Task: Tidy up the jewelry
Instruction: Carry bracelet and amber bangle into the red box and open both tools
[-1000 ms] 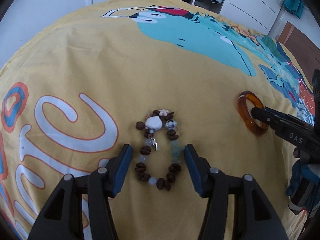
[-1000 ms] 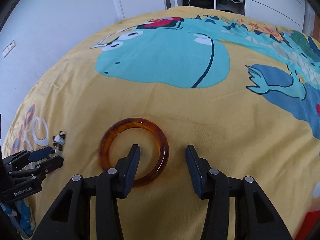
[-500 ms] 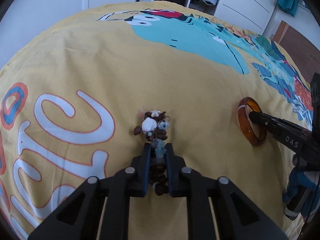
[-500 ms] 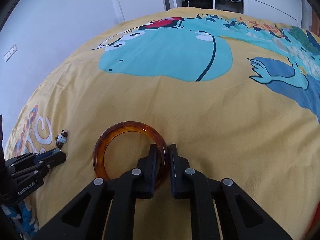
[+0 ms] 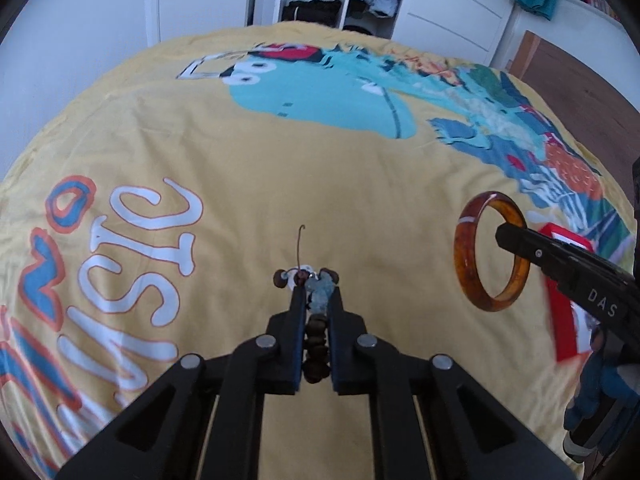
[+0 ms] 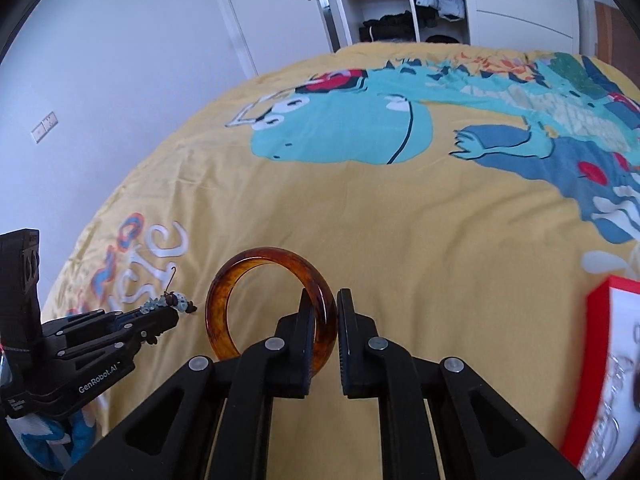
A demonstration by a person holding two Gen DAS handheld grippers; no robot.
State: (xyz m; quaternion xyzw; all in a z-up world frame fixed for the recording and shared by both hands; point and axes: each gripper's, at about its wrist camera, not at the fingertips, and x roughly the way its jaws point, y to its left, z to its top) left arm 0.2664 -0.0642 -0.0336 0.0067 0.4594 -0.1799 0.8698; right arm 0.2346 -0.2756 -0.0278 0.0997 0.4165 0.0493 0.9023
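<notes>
A bed with a yellow cotton cover printed with a turquoise dinosaur point(image 6: 360, 216) fills both views and carries nothing of the jewelry now; both pieces are lifted above it. At the right edge stands a red-rimmed white box point(image 6: 600, 380), probably the place where the jewelry should go, though its inside is blurred.

The right gripper point(image 6: 322, 320) is closed narrow on the rim of the round amber-brown resin bangle point(image 6: 224, 312), which stands upright in the air; holding the rim leaves the ring free to drop in.

The left gripper point(image 5: 316, 300) is pressed shut on the bracelet of brown seed beads with pale blue stones and a white shell point(image 5: 316, 336). The soft strand is squeezed lengthwise between the jaws, likely so it does not swing, and a thin wire end point(image 5: 299, 246) sticks out in front.
</notes>
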